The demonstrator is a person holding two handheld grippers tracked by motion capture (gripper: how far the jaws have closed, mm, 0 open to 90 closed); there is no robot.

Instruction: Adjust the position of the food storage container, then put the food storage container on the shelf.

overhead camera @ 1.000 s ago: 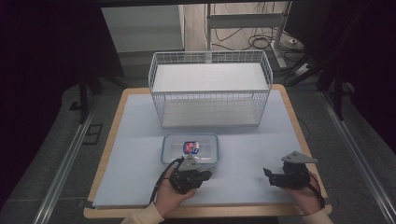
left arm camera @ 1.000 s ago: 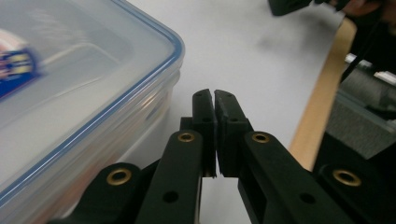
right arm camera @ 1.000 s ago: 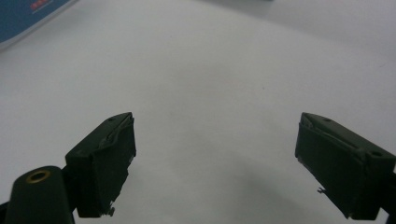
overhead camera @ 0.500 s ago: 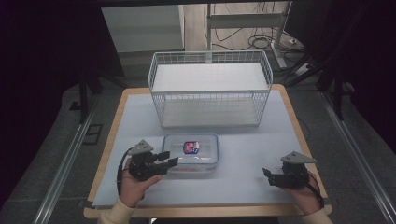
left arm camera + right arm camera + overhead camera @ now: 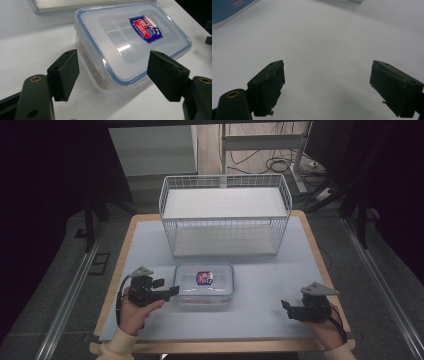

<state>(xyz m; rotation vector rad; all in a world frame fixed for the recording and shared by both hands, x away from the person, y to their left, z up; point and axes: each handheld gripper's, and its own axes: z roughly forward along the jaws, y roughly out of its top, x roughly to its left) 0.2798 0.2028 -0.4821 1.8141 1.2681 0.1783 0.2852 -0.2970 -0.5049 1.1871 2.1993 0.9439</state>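
Container [image 5: 130, 45], one, lidded: its reddish contents blur, perhaps food. Your left gripper [image 5: 167, 289] gapes at its nine o'clock end; right gripper [image 5: 286, 309] gapes too.

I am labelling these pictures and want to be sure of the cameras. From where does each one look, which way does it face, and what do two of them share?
High view: above the person's side, facing forward and down on the table, wire basket and box; both hands and the left gripper and right gripper show.
Left gripper view: rides the left gripper, looks along its open jaws at the box.
Right gripper view: rides the right gripper, looks down on bare table between open jaws.
Shared: the box with its red and blue label appears in the high and left gripper views.
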